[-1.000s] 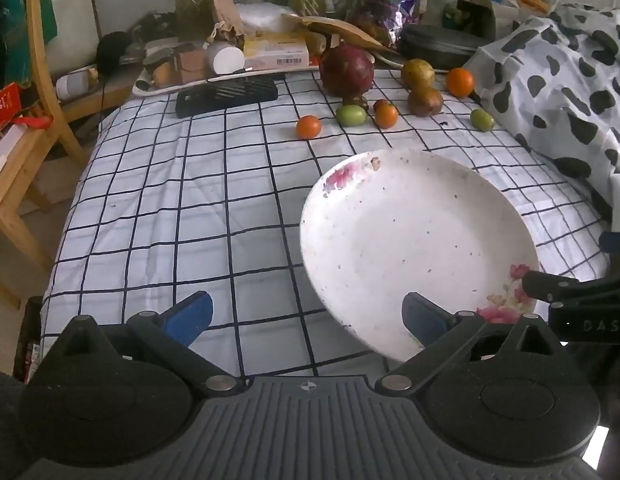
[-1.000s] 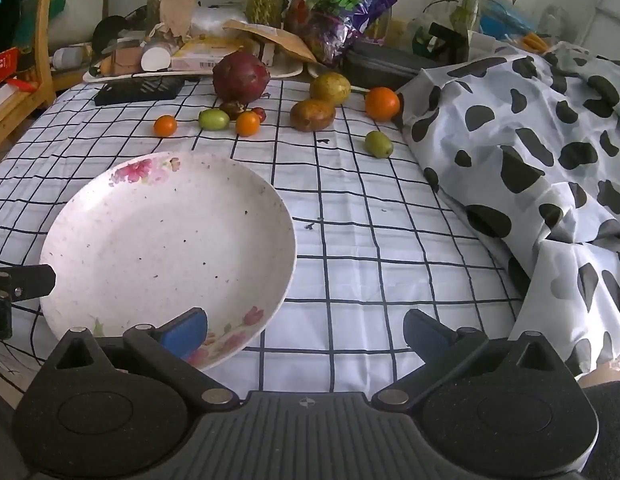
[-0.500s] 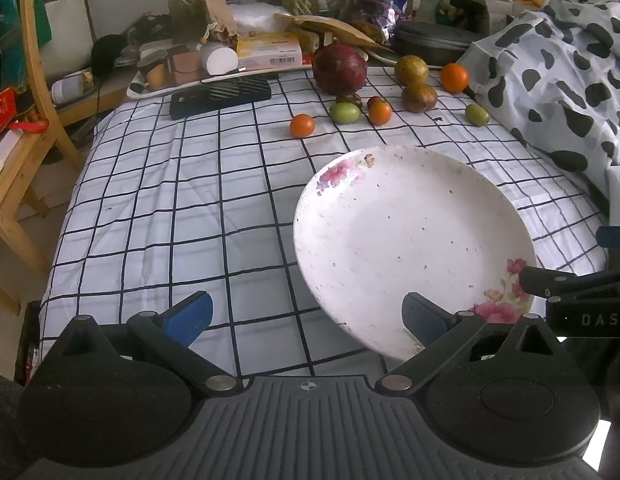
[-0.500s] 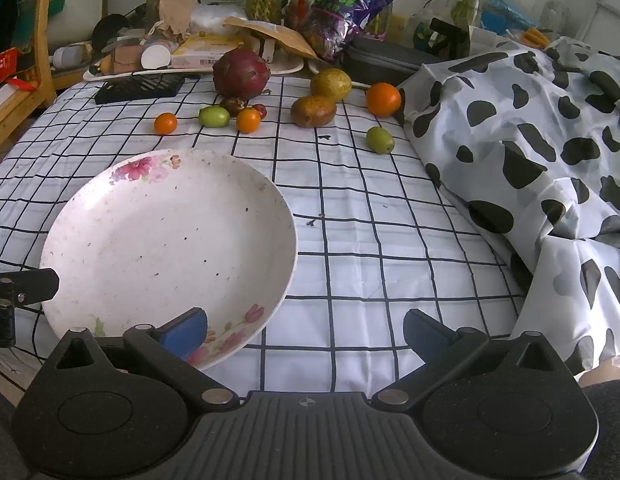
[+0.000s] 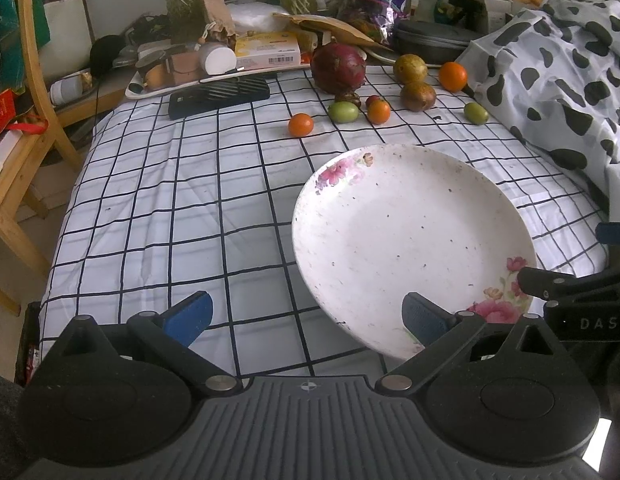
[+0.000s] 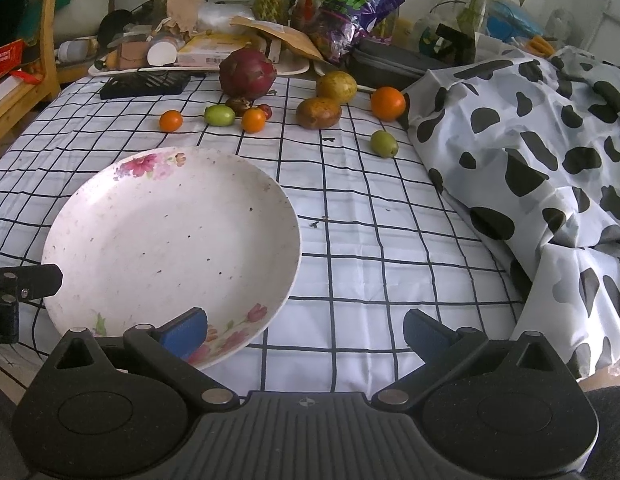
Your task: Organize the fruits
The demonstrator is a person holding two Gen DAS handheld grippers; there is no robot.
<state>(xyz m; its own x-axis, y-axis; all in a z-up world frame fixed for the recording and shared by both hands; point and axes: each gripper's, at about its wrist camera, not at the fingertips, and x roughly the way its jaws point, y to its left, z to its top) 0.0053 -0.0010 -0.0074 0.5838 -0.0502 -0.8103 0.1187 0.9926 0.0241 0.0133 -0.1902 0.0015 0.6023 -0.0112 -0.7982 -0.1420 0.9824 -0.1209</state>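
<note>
White plate with pink floral prints at its upper-left and lower-right rim and dark specks across its face, lying on the checked tablecloth; it fills the centre-right of the left wrist view and the centre-left of the right wrist view. No fruit lies on it. Fruits sit in a loose row in the upper centre of both views: a large dark-red fruit, two brownish-yellow fruits, an orange, two small orange fruits, and two green fruits. Left gripper, lower frame, jaws wide apart and empty; its right fingertip overlaps the plate's near rim. Right gripper, jaws likewise wide and empty; its left fingertip overlaps the plate's lower rim. A cow-print cloth covers the right side. A black rectangular object and a cluttered tray occupy the upper left, behind the fruits.
</note>
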